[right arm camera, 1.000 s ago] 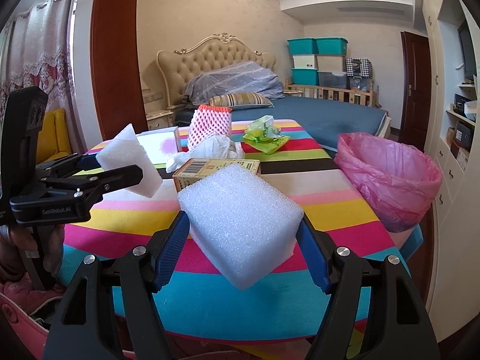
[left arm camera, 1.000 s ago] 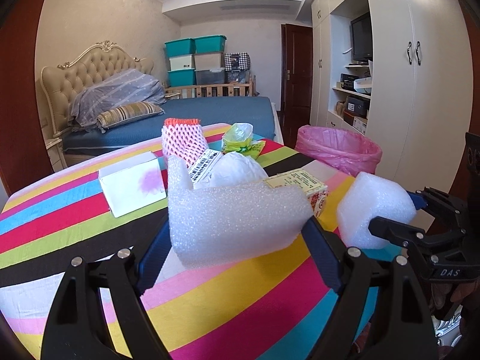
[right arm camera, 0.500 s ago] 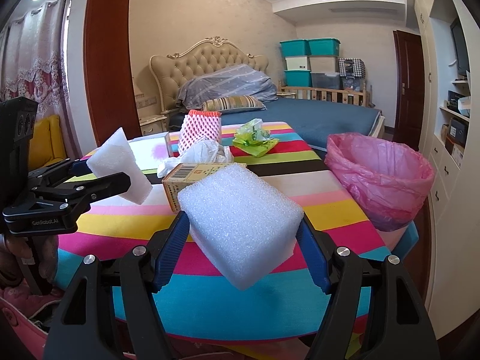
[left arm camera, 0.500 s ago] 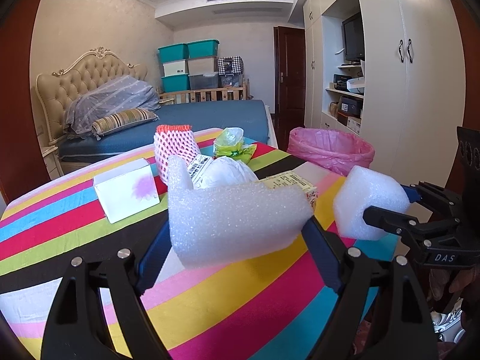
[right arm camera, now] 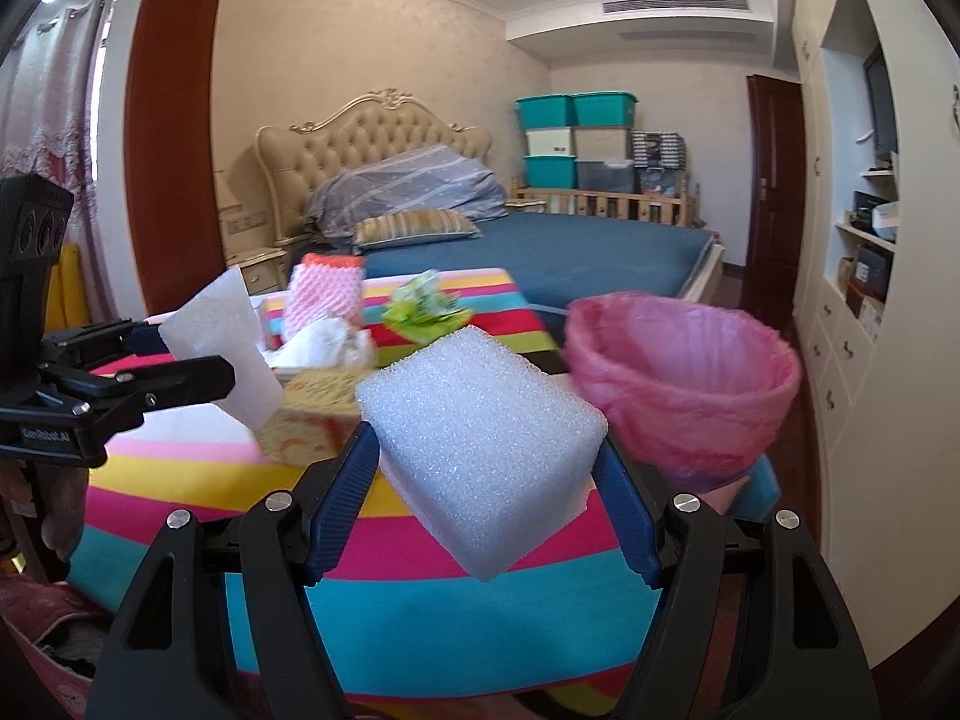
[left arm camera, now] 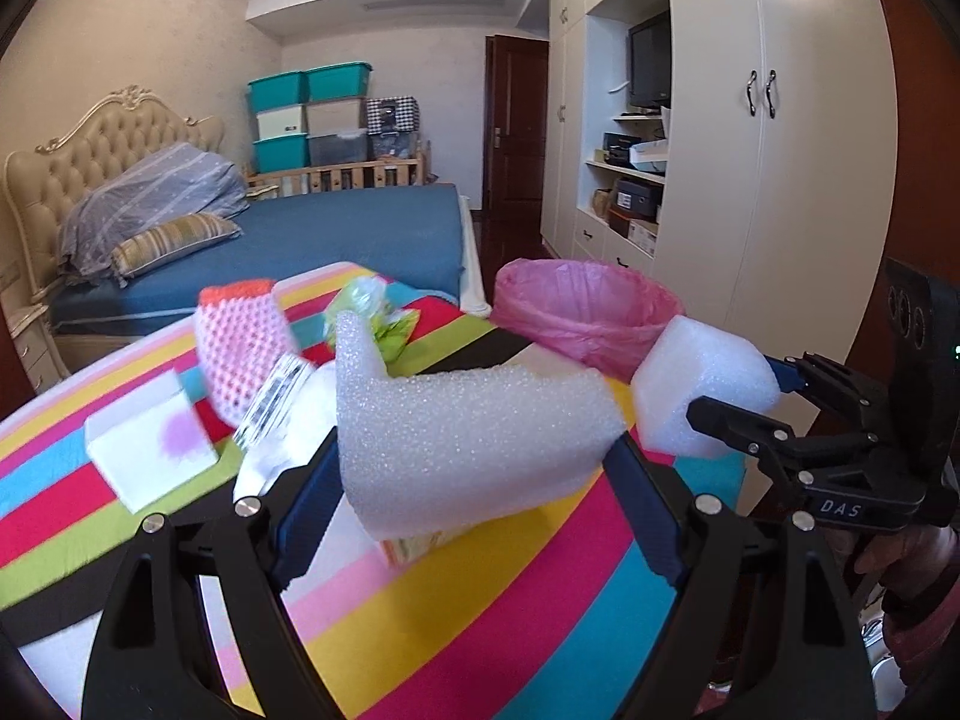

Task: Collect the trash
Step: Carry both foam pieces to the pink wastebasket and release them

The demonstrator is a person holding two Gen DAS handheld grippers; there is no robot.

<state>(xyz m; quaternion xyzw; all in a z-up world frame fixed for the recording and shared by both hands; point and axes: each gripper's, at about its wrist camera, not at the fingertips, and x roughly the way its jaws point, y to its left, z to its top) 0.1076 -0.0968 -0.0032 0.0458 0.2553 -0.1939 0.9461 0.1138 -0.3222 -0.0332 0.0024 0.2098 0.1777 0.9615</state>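
The foam piece is covering most of the yellow box behind it; the far net sleeve and white carton are blurring.

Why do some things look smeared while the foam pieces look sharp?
Left wrist view: the L-shaped foam clamped in the left gripper stays crisp, while the pink net sleeve on the table shows motion blur. Right wrist view: foam block sharp, pink bin slightly smeared; walls bow from the fisheye lens.

Rough white foam block, glossy cloth
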